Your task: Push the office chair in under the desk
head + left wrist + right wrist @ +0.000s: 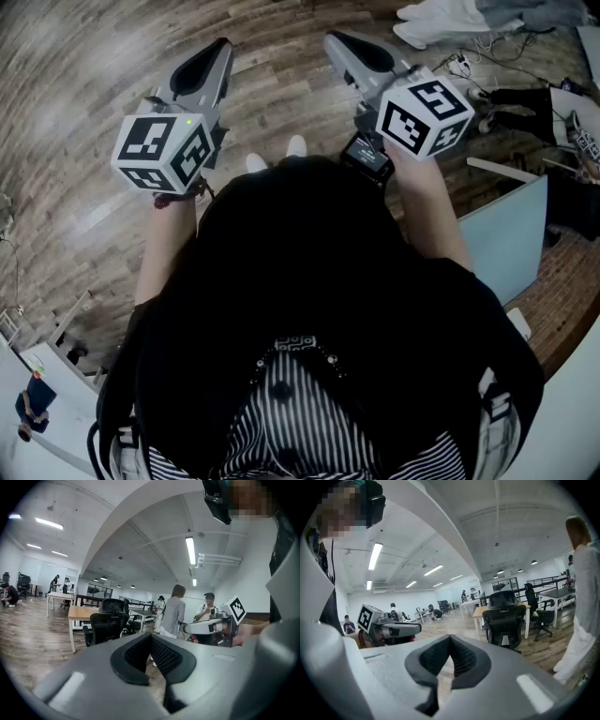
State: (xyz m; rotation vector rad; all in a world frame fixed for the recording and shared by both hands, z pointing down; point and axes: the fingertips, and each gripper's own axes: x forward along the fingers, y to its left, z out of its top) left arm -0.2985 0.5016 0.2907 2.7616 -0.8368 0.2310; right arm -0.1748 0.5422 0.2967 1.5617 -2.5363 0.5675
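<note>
A black office chair [108, 623] stands in front of a wood-topped desk [80, 613] some way off across the room, left of centre in the left gripper view. The right gripper view shows the same chair [504, 620] and desk [480, 611] right of centre. I hold both grippers up in front of my chest, pointing forward, far from the chair. My left gripper [217, 52] is shut with nothing in it, its dark pads [136, 654] meeting. My right gripper [337, 42] is also shut and empty. The head view does not show the chair.
A person in a grey top [174, 613] and one in a cap [206, 611] stand ahead; a white-clad person [583, 611] is close at the right. A pale blue panel [511, 234] and floor cables and clutter [525, 103] lie to my right. More desks and chairs [541, 606] stand behind.
</note>
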